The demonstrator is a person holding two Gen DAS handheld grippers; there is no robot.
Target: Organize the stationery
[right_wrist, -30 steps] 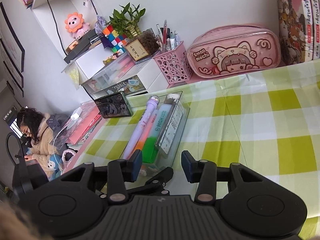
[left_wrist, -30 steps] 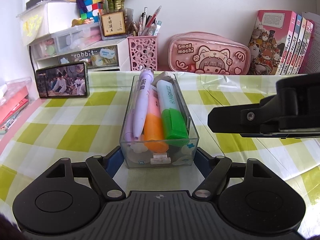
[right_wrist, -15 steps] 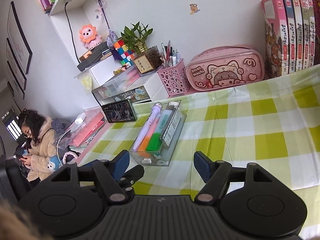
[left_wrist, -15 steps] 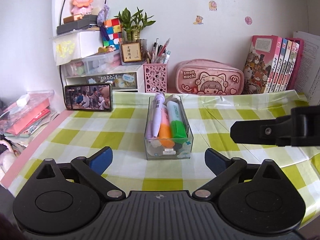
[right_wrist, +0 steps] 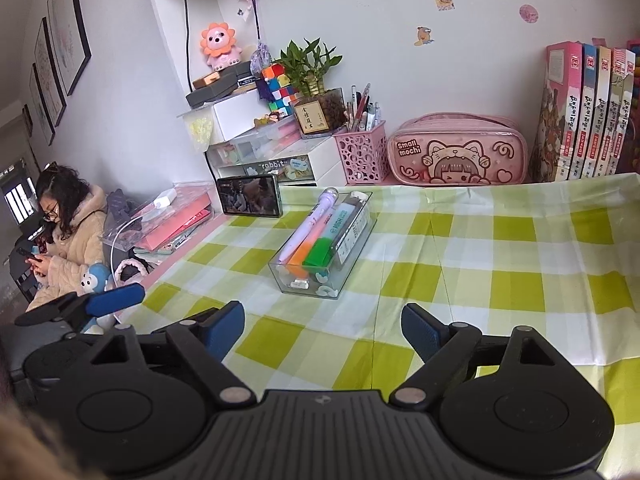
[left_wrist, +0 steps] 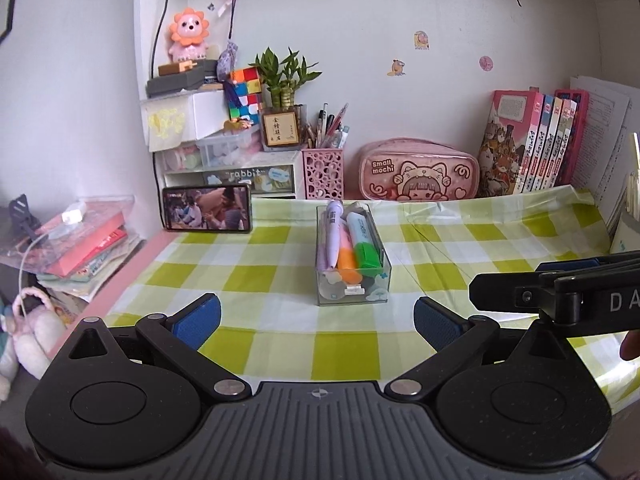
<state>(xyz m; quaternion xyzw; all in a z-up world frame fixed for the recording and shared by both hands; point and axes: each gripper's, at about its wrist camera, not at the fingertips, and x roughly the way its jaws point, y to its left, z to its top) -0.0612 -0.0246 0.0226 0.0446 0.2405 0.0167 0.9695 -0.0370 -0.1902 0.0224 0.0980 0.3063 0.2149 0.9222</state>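
Lying dead ahead at 12 o'clock of the wide-open, empty left hand-held gripper, the clear rectangular plastic stationery box runs lengthwise away, nearer than to the opening, empty right hand-held gripper.

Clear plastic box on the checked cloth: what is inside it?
Inside the clear box lie a purple pen, an orange highlighter and a green-capped highlighter. What lies beneath them, and behind the stickers on the near wall, is covered.

A home study corner: a worktop under a green-checked cloth, with a pink pencil case, a row of books, a pen holder, small drawers, a plush lion and wall stickers.
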